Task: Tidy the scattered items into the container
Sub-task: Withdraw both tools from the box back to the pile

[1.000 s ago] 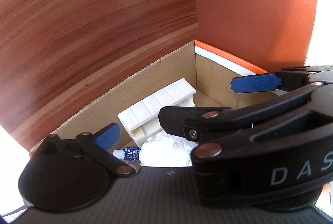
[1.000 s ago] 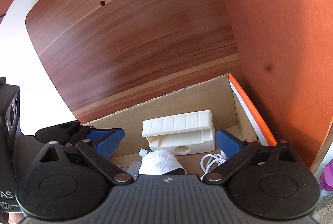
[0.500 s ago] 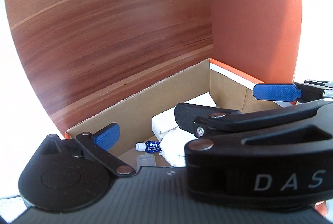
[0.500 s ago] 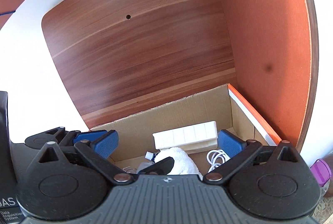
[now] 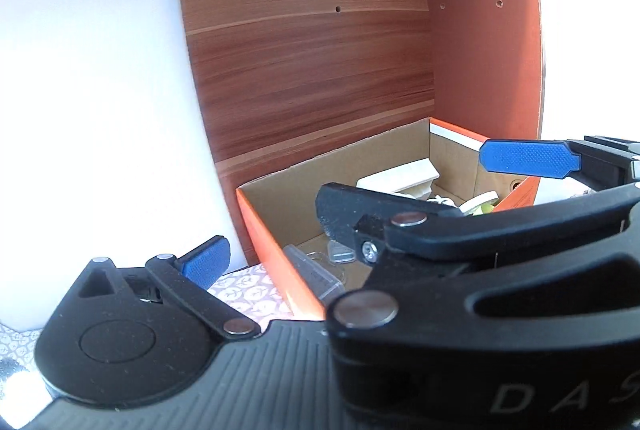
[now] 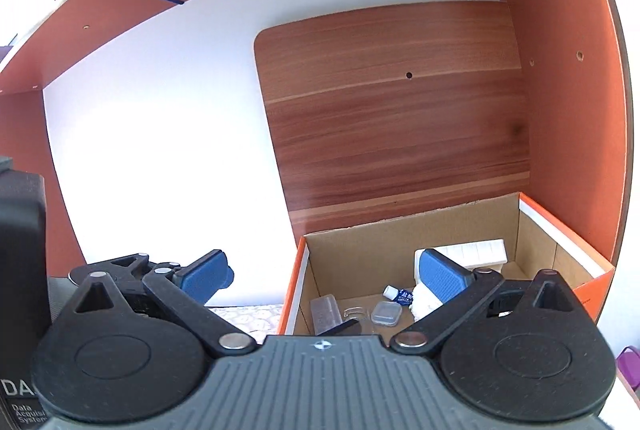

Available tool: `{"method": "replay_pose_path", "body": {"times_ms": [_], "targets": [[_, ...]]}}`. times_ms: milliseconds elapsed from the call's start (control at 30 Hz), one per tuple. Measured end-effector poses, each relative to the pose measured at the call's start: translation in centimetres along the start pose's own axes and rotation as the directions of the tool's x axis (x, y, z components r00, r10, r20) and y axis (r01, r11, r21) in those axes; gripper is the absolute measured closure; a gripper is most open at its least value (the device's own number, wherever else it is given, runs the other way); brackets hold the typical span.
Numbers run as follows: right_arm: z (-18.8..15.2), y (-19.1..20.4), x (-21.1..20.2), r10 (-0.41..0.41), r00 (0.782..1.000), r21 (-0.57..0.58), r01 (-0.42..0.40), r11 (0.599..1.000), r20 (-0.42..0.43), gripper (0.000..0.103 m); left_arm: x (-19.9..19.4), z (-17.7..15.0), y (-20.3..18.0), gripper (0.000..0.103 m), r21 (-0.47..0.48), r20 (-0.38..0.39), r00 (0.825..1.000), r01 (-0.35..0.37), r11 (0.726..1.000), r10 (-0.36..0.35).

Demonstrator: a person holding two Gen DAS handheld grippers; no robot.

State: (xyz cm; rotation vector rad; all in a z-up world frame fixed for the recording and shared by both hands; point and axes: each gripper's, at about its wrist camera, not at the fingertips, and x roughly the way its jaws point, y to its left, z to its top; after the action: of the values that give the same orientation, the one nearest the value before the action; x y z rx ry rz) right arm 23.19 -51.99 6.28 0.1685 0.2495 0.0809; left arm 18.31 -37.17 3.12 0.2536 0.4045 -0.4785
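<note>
Both claws hang in front of an orange cardboard box (image 6: 291,294) that sits in the corner of an orange shelf unit, against a wood-grain back panel (image 6: 396,134) and beside the orange side wall (image 6: 568,110). The right claw (image 6: 324,276) stands wide open with nothing between its blue pads (image 6: 442,276); one pad shows in front of the box's inside, the other out to the left of it over the pale backdrop. The left claw (image 5: 352,214) is open too and empty, its blue pads (image 5: 528,158) spread far apart, the near one low at the left over a leaf-patterned cloth (image 5: 248,290) on the worktop, the far one up by the box's right rim. The right claw's black body crosses the left camera's view and hides much of the box floor. Inside the box lie the gathered items: a white ribbed plastic piece (image 6: 476,252) against the back wall, a white fluffy cloth (image 6: 424,300) in front of it, a small bottle with a blue label (image 6: 400,295) just beside the cloth, a little clear square case (image 6: 386,312), and a clear rectangular case (image 6: 325,312) near the left wall. From the left camera a white cable (image 5: 440,199) shows by the ribbed piece. A purple object (image 6: 630,366) peeks in at the far right, outside the box.
</note>
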Motion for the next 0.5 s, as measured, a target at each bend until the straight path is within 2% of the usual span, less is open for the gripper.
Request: {"method": "replay_pose_path", "body": {"times_ms": [67, 167, 300, 400, 500], "targets": [[-0.6, 1.4, -0.7, -0.016, 1.0, -0.009, 0.017, 1.0, 0.018, 0.0, -1.2, -0.8, 0.7, 0.0, -0.002, 0.027, 0.999, -0.029, 1.0, 0.029], [-1.6, 3.0, -1.4, 0.072, 0.997, 0.034, -0.071, 0.997, -0.003, 0.0, -3.1, -2.0, 1.8, 0.0, -0.028, 0.028, 0.999, -0.045, 0.999, 0.045], [-2.9, 5.4, -2.3, 0.091, 0.996, 0.052, -0.091, 0.994, 0.0, 0.0, -5.4, -3.6, 3.3, 0.0, -0.064, 0.024, 0.995, -0.092, 0.994, 0.094], [-3.5, 7.2, -3.0, 0.152, 0.987, 0.06, -0.149, 0.987, -0.051, 0.0, -7.0, -4.6, 4.0, 0.0, -0.069, 0.027, 0.993, -0.116, 0.991, 0.118], [-4.3, 9.0, -4.0, 0.185, 0.982, 0.037, -0.184, 0.982, -0.044, 0.0, -8.8, -5.8, 5.4, 0.0, -0.083, 0.027, 0.989, -0.145, 0.986, 0.147]]}}
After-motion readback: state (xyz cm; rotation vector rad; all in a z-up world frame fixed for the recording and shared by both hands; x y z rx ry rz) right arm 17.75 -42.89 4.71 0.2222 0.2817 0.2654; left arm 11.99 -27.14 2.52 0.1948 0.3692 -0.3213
